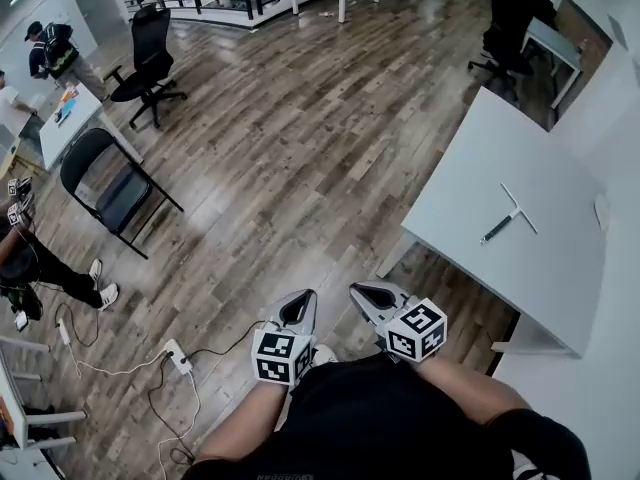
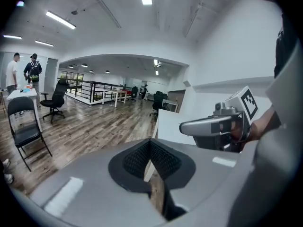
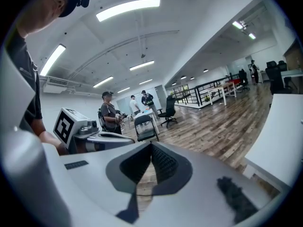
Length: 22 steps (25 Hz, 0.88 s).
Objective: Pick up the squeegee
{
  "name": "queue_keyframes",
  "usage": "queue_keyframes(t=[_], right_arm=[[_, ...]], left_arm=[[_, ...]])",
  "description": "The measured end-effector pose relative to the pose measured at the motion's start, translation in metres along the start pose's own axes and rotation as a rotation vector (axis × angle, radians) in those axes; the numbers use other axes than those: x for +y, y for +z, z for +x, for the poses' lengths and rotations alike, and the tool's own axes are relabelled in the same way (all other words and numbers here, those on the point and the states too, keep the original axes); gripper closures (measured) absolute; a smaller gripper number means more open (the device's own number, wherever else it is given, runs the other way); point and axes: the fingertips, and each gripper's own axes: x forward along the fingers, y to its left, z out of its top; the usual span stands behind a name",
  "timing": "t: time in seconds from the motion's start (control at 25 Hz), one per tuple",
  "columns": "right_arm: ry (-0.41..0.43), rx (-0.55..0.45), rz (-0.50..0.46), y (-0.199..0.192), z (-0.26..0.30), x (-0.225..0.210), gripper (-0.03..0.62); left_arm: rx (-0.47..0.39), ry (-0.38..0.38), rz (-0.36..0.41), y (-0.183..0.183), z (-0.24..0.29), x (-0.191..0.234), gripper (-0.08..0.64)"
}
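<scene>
The squeegee (image 1: 508, 215), a black handle with a thin pale blade across its far end, lies flat on the white table (image 1: 480, 158) at the right of the head view. Both grippers are held low in front of the person, over the wood floor and well short of the table. The left gripper (image 1: 298, 308) is shut, its dark pads meeting at the tips with nothing between them (image 2: 150, 143). Beside it the right gripper (image 1: 375, 296) is also shut and empty (image 3: 151, 145). Neither gripper view shows the squeegee.
The table's near corner and leg (image 1: 395, 256) stand just right of the grippers. A black folding chair (image 1: 115, 188) and an office chair (image 1: 150, 48) stand to the left. A power strip with cable (image 1: 178, 356) lies on the floor. People stand at far left.
</scene>
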Motion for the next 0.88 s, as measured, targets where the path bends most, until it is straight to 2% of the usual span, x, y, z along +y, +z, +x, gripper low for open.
queue_keyframes(t=[0.56, 0.88], right_arm=[[-0.244, -0.080, 0.103, -0.015, -0.100, -0.059, 0.586], [-0.318, -0.109, 0.138, -0.026, -0.161, -0.088, 0.586]], left_arm=[[0.067, -0.242, 0.125, 0.009, 0.069, -0.098, 0.552], [0.069, -0.323, 0.171, 0.020, 0.098, -0.168, 0.552]])
